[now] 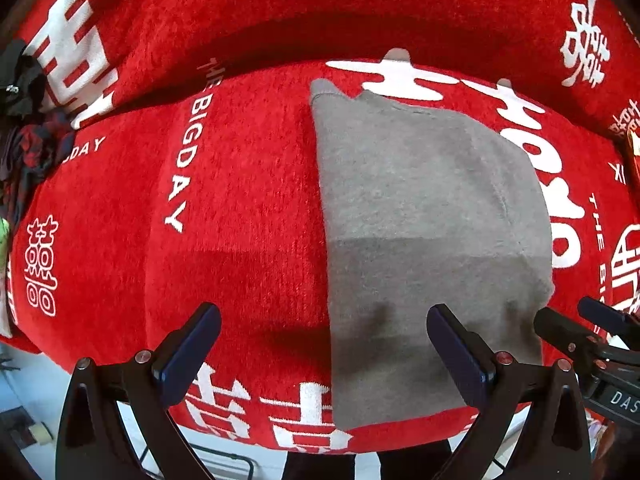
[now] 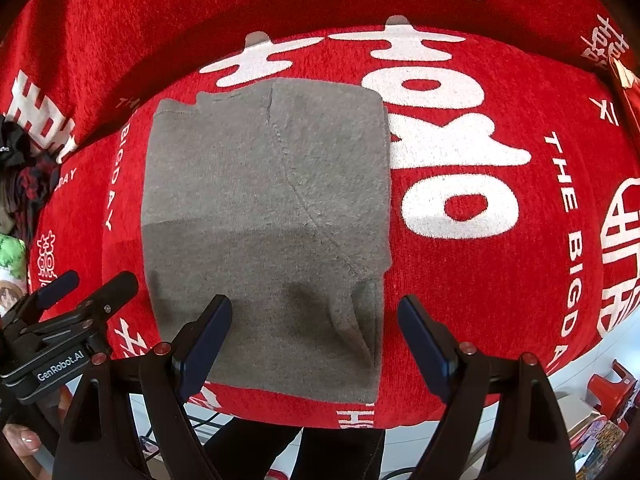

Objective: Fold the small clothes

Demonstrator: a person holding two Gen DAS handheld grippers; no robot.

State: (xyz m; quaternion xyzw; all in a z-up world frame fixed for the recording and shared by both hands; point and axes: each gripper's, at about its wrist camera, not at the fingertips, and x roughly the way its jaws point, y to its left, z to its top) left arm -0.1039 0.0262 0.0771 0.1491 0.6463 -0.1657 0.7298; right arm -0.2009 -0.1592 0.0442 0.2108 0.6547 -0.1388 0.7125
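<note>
Cloth: The grey knit cloth (image 2: 264,216), a small folded garment, lies flat on the red fuzzy blanket with white letters (image 2: 472,288) that covers the surface. It looks folded at least once. A seam runs across its top layer.
Left gripper: The left gripper (image 1: 324,344) is spread wide and holds nothing. It hangs over the near left side of the cloth.
Right gripper: The right gripper (image 2: 316,332) is spread wide too, with nothing in it, over the near edge.
Risk: A pinch may catch only the top layer, so the fold could slide apart. It may also grab the fuzzy blanket and drag it along.
Loose bit: The near right corner has a small flap sticking up. It could bunch in the next fold.
Edges: The near edge of the surface is just past the cloth's near edge, so a pull toward the person could slip it off.
Room: There is open blanket on both sides. A pile of dark clothes (image 1: 28,140) sits far to the left.
</note>
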